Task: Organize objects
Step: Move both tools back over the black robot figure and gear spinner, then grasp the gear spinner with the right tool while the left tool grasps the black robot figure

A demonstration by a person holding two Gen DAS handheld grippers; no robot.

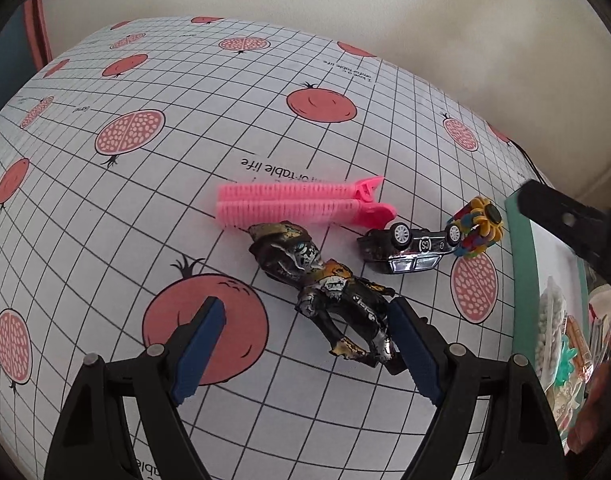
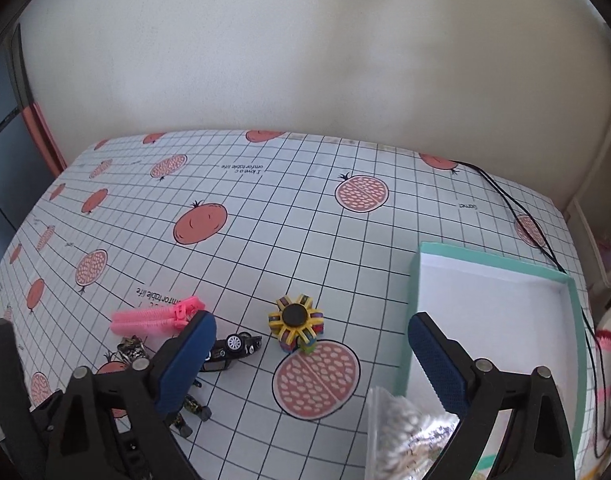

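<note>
Pomegranate-print tablecloth covers the table. Near its front edge I see a dark robot figure lying beside my left gripper, jaws released. Behind it lie a pink hair clip, toy car and colourful spinner. My right gripper hangs released beside the teal box.

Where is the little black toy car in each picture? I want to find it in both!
Left wrist view: the toy car lies flipped, wheels up, right of centre, between the pink hair clip and the colourful spinner toy.
Right wrist view: the toy car sits low and left of centre, partly behind the right claw's blue finger.
Shared landmark: the pink hair clip, beside the car in both.
</note>
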